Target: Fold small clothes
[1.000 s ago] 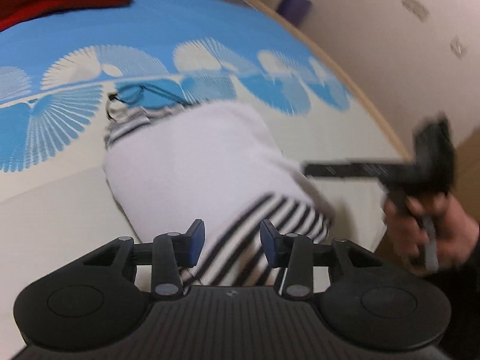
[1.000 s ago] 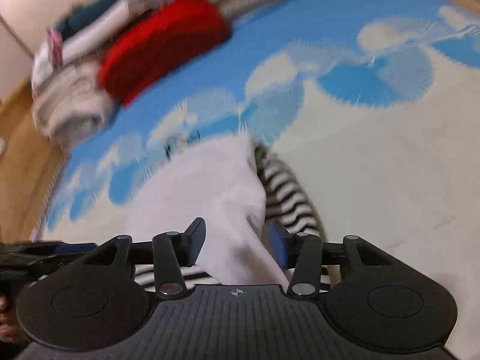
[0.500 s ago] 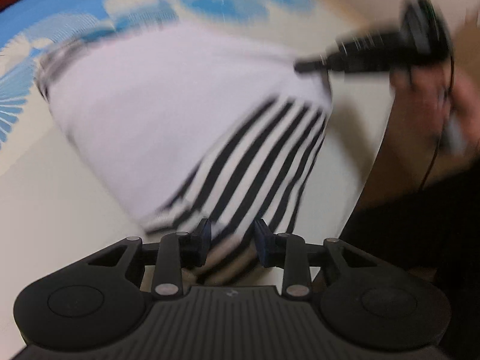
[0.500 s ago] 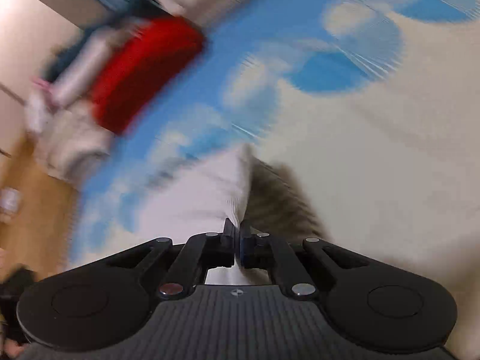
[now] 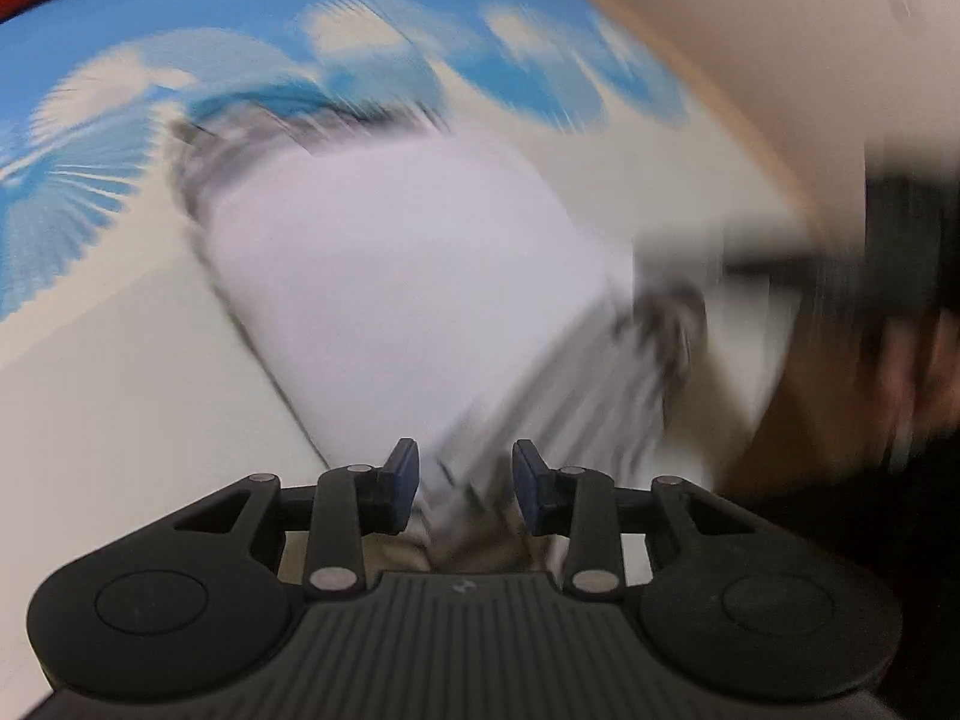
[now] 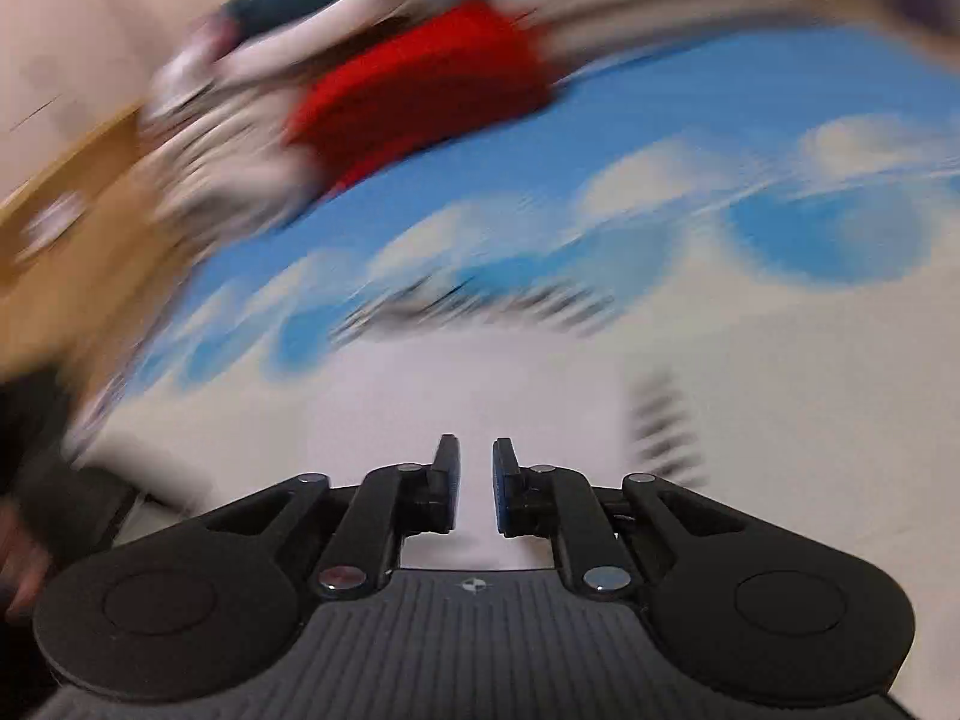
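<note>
The small white garment with black-and-white striped parts lies on a bed cover patterned in blue and cream fan shapes, its white panel facing up and partly folded over the striped fabric. In the left wrist view a striped band runs from the garment's near edge toward its right corner, and more striping shows blurred at the far left end. In the right wrist view the same garment fills the near middle, with striped edges smeared along its far side and at the right.

The left gripper is low over the near striped edge. Its jaws have just been opening and now stand apart, with the striped cloth between the blue pads; heavy blur leaves it unclear whether either pad touches the cloth.

The right gripper sits over the white panel. Its jaws have just been opening from a tight pinch and now show a narrow gap, with white fabric seen through it and nothing visibly clamped. From the left wrist view it appears as a dark blurred shape at the garment's right corner, held by a hand.

Farther back in the right wrist view, a folded red garment rests among a blurred pile of other clothes at the far edge of the cover.
</note>
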Action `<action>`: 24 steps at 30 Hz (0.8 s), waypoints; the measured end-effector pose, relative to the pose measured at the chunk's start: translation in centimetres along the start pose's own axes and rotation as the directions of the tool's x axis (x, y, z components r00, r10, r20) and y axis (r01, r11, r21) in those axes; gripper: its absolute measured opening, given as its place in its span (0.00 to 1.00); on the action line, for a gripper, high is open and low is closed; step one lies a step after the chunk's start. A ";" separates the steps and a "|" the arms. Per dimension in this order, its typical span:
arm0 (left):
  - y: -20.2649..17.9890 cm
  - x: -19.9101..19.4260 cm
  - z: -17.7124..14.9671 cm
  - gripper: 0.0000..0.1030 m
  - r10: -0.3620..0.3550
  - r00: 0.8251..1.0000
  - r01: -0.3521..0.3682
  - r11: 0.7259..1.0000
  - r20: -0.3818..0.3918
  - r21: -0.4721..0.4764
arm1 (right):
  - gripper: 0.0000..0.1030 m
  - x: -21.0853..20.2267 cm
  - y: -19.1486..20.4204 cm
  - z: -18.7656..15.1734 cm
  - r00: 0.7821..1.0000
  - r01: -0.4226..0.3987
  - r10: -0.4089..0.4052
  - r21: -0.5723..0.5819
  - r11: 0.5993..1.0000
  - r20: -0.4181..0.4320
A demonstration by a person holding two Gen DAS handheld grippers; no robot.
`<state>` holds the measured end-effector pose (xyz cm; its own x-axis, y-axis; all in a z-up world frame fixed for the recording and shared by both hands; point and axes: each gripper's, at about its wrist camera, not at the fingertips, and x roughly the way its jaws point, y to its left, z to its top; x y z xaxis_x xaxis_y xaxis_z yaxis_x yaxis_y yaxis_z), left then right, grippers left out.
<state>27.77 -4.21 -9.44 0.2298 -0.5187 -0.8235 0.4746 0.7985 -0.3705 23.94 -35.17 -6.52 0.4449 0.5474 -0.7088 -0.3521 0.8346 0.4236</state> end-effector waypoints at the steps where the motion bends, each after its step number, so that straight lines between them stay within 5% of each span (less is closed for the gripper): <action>1: 1.3 -0.6 0.5 0.45 0.016 0.998 -0.012 0.997 0.054 -0.075 | 0.12 1.8 0.9 -0.6 0.995 0.038 -0.045 -0.081 0.996 -0.086; 3: 3.2 -1.1 1.2 0.54 0.040 0.992 -0.014 0.977 0.116 -0.211 | 0.12 5.1 1.4 -2.2 0.957 0.147 -0.194 -0.215 0.965 -0.218; 4: 4.1 -1.2 1.5 0.57 0.051 0.990 -0.013 0.964 0.134 -0.267 | 0.12 5.6 1.2 -2.5 0.950 0.149 -0.204 -0.231 0.961 -0.237; 9: 6.8 0.4 2.3 0.77 0.058 0.986 0.007 0.921 0.155 -0.389 | 0.13 3.4 -0.4 -0.7 0.977 0.101 -0.117 -0.098 0.990 -0.177; 12: 7.4 2.5 2.8 0.82 0.050 0.988 0.022 0.896 0.150 -0.444 | 0.19 2.6 -1.9 0.1 0.982 0.158 -0.160 -0.023 0.987 -0.105; 17: 9.8 6.1 3.3 0.84 -0.014 0.986 0.110 0.810 0.169 -0.576 | 0.29 4.5 -4.5 -0.9 0.913 0.338 -0.326 0.006 0.941 -0.245; 19: 10.2 7.7 3.5 0.82 -0.072 0.982 0.162 0.801 0.176 -0.577 | 0.29 4.7 -4.9 -1.1 0.903 0.350 -0.335 0.009 0.937 -0.268; 22: 9.9 8.9 4.2 0.57 -0.057 0.988 0.126 0.847 0.146 -0.517 | 0.29 5.2 -4.8 -1.1 0.899 0.353 -0.337 0.007 0.936 -0.280; 24: 10.4 8.2 4.8 0.36 -0.071 0.982 0.153 0.847 0.178 -0.509 | 0.29 5.4 -4.2 -1.0 0.897 0.354 -0.341 -0.003 0.935 -0.281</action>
<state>38.73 -1.62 -18.01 0.3429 -0.6201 -0.7057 0.0047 0.7523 -0.6588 26.94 -35.75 -12.70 0.2875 0.1893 -0.9389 -0.1744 0.9742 0.1430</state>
